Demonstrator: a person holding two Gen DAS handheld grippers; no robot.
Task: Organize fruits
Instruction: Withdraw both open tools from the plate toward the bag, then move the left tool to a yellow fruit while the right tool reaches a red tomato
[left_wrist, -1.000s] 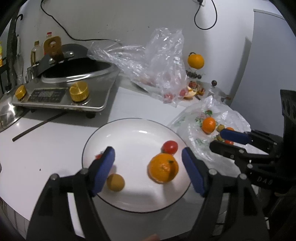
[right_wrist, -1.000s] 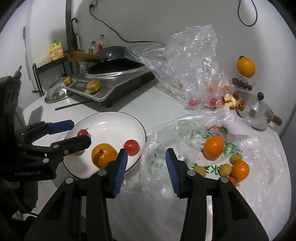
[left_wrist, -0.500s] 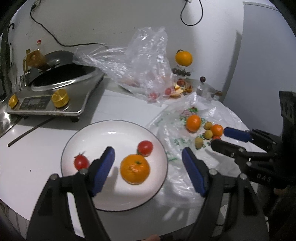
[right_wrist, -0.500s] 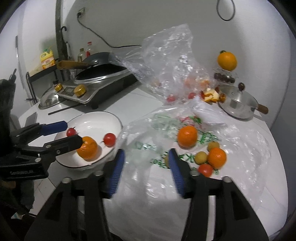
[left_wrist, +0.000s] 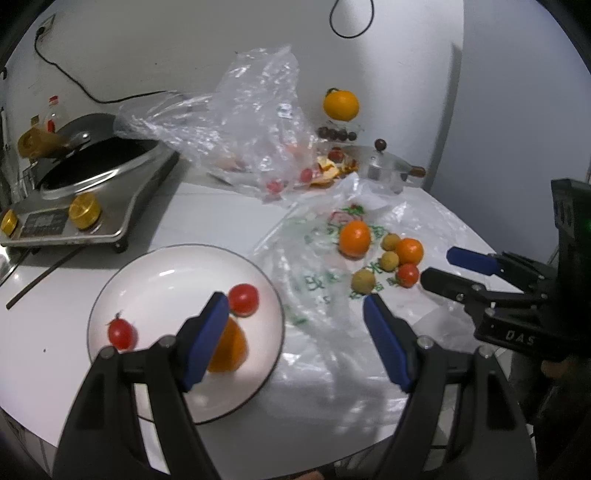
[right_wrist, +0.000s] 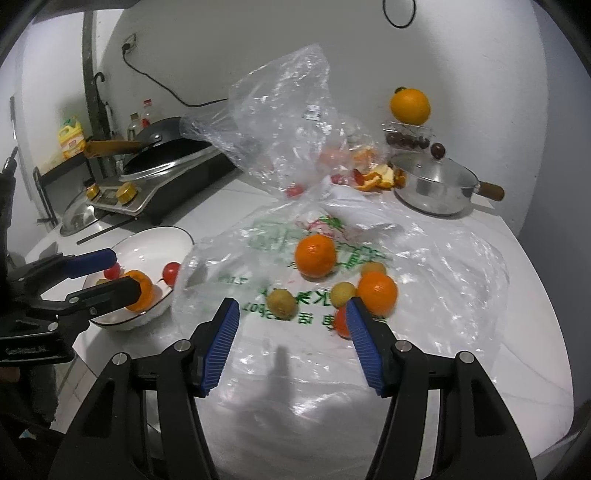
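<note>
Surface: white counter (right_wrist: 236, 199) against a white wall; stove (left_wrist: 85, 206) at the far left, pot (right_wrist: 432, 186) at the back.
Plate (left_wrist: 155, 266): my sorted lot so far, one orange (left_wrist: 231, 347) and two tomatoes (left_wrist: 243, 298), (left_wrist: 121, 334).
Flat bag (right_wrist: 443, 280): what I have left, two oranges (right_wrist: 316, 255), (right_wrist: 376, 293), three or four small yellowish fruits (right_wrist: 281, 303) and a red one, part hidden by my right finger.
Left gripper (left_wrist: 293, 343): mine, wide, empty, above the plate's right edge.
Right gripper (right_wrist: 293, 349): mine, empty; jaws have just been opening, nothing between them, aimed at the bag pile.
Progress: I judge roughly a third done.
Unsorted elsewhere: orange (right_wrist: 410, 105) on a box at the wall; whether it counts, I cannot tell.
</note>
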